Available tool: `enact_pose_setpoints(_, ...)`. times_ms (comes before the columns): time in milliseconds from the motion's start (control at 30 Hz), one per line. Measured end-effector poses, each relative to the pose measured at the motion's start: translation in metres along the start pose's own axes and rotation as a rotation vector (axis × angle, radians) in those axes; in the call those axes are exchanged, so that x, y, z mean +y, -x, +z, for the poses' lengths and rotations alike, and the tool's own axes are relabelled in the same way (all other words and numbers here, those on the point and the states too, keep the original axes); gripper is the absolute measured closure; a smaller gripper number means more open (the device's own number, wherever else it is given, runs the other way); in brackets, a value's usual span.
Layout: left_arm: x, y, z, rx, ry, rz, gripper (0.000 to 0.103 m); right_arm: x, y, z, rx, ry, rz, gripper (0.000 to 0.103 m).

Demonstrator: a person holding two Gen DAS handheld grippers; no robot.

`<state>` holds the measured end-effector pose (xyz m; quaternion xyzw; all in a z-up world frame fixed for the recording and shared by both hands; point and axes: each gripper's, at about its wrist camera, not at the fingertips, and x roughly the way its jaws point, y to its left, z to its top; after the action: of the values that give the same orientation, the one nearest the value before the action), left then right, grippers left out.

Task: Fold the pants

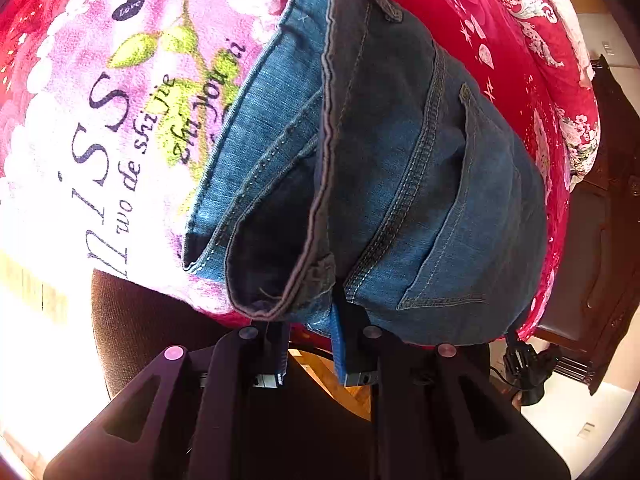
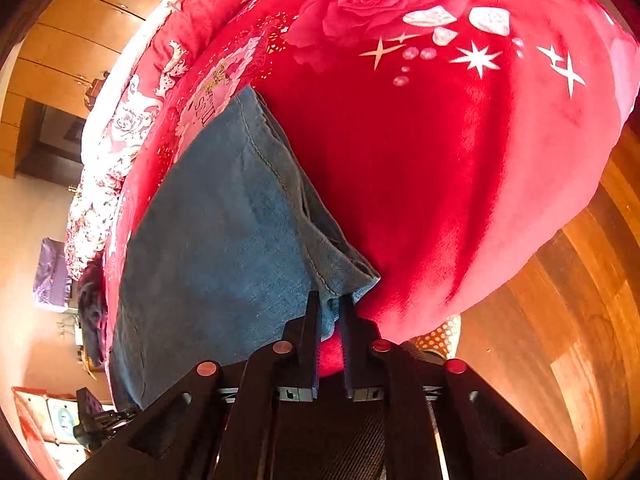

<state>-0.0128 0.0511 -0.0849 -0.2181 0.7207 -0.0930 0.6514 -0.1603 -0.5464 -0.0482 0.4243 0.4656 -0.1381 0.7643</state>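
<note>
Ahead-left of my left gripper (image 1: 316,320), the blanket (image 1: 80,120) reads "wo de shi jie"; big letters "iS" beside it; a dark heart (image 1: 128,6) says "Love".

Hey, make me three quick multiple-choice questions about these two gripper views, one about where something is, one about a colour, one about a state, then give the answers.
1. Where do the jeans lie?
A. on the wooden floor
B. on the red rose-print blanket
C. over a chair back

2. What colour is the lettered patch beside the jeans in the left wrist view?
A. pink
B. black
C. yellow

3. How does the right gripper stand?
A. wide open above the cloth
B. closed on the blanket only
C. closed on a corner of the jeans

Answers:
1 B, red blanket shows around the denim in both views.
2 A, the patch is pink with dark writing and green leaves.
3 C, denim sits pinched between its narrow jaws; the left gripper likewise pinches a denim edge.
</note>
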Motion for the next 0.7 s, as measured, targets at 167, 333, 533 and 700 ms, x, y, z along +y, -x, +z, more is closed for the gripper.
enact_pose_setpoints(167, 0.005, 0.039, -0.015, 0.004, -0.110, -0.030, 0.067, -0.003, 0.027, 0.003, -0.041, -0.042, 0.017, 0.071)
enact_pose_setpoints(333, -0.023, 0.071, -0.020, -0.037, -0.252, -0.026, 0.045, -0.025, 0.055, 0.000, -0.124, -0.147, 0.043, 0.055)
enact_pose_setpoints(533, -0.131, 0.051, 0.005, -0.044, -0.472, 0.032, 0.035, -0.038, 0.033, -0.012, -0.110, -0.228, 0.164, 0.055)
enact_pose_setpoints(700, -0.245, 0.007, 0.007, 0.022, -0.703, 0.075, 0.035, -0.041, 0.013, -0.012, -0.136, -0.280, 0.211, 0.046)
